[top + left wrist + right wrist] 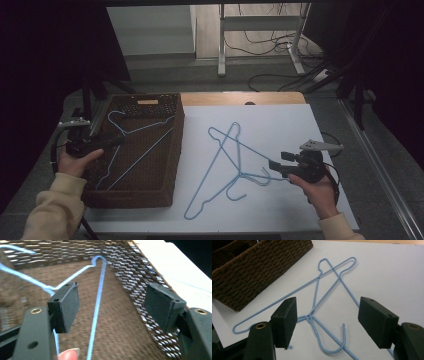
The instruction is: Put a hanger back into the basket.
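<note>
The left gripper [119,140] hung over the basket [172,150], its jaws wide with nothing pressed between them; a blue hanger [96,312] lay loose on the basket floor below, one wire running under the gap. The right gripper [272,166] rested low over the white table [280,125], jaws also spread wide and empty, pointing at two more hangers [322,292] that lay crossed on the table, their hooks near its tips.
</note>
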`<state>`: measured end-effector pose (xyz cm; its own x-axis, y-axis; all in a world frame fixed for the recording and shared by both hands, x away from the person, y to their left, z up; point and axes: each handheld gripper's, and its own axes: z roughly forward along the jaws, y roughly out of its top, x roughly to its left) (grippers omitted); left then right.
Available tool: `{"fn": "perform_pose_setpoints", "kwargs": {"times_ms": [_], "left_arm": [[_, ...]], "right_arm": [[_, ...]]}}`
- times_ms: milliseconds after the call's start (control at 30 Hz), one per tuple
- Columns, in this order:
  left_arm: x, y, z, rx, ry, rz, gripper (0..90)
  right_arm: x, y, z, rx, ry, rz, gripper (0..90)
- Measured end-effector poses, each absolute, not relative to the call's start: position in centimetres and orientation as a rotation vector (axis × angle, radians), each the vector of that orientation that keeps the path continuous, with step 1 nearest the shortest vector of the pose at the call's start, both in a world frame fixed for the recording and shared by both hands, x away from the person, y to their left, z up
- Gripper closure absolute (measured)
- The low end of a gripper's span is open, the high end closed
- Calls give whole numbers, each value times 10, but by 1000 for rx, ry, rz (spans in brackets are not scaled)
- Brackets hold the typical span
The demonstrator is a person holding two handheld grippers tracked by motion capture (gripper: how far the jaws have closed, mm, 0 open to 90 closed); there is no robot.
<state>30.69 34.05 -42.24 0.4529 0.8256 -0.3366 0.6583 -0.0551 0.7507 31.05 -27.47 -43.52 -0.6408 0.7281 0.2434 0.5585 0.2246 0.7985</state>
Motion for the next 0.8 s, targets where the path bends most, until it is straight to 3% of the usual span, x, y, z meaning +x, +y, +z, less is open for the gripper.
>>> {"fn": "perform_pose_setpoints", "kwargs": {"times_ms": [800], "left_arm": [[270,232,-419,1926,1028,115,260]], "right_arm": [[316,-270,-440,1215,2346,1319,305]]}}
